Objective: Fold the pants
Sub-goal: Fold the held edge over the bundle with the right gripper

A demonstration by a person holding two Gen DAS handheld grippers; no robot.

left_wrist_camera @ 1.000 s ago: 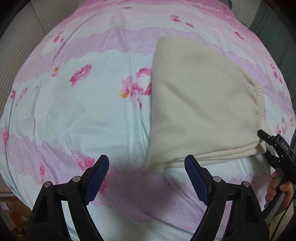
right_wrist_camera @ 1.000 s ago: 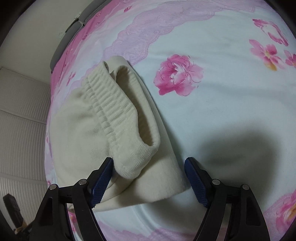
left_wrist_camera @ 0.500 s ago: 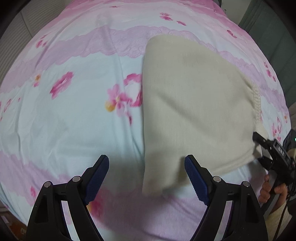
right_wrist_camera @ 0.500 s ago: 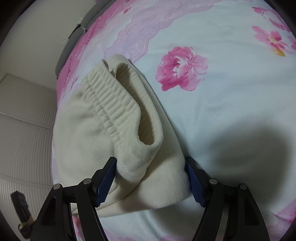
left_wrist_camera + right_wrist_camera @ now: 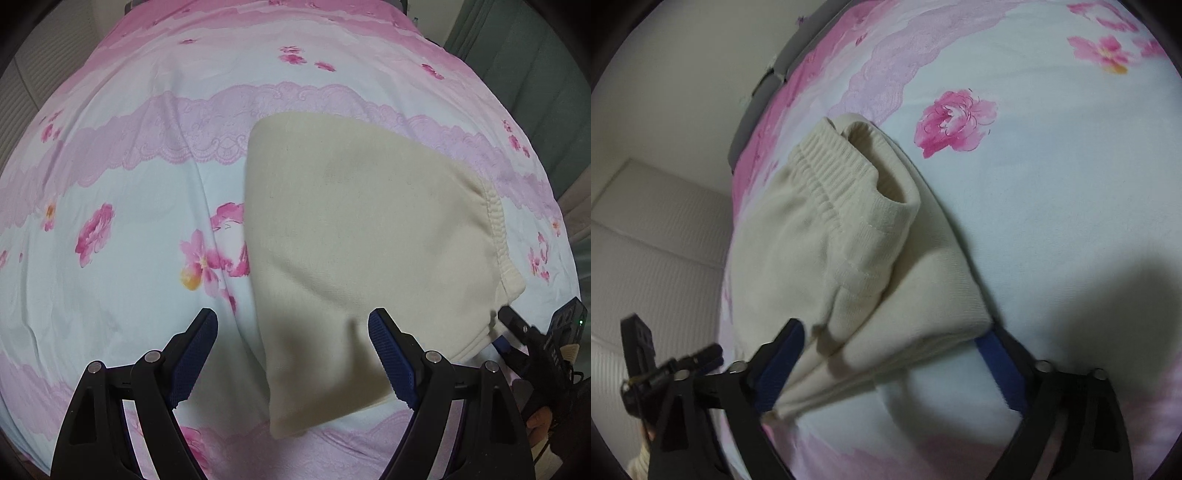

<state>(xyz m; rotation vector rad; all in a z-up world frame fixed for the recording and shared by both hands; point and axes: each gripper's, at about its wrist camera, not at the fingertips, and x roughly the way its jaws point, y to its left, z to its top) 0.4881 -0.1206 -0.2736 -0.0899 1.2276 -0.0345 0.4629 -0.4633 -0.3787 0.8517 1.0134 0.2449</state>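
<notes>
Here the cream pants (image 5: 362, 236), already folded into a compact stack, lie on the flowered bedsheet (image 5: 122, 280) toward its right side, with the ribbed waistband (image 5: 846, 184) on the end nearest the right gripper (image 5: 886, 362). The left gripper (image 5: 291, 354) stands wide apart and grasps nothing, its pads straddling the near left corner of the stack. The right gripper is likewise spread, its pads at either side of the near right corner; the right pad appears to slip beneath the lowest layer, though motion blur makes contact uncertain. The step in hand is judged to be a two-corner grasp for a further fold. To do it well, each gripper should take all layers of its corner at once, close at the same moment, and lift evenly so the stack does not shear. The sheet beyond and left of the pants offers ample flat room; the bed's right edge and the green curtain (image 5: 524, 62) lie near, so any swing should go inward.
</notes>
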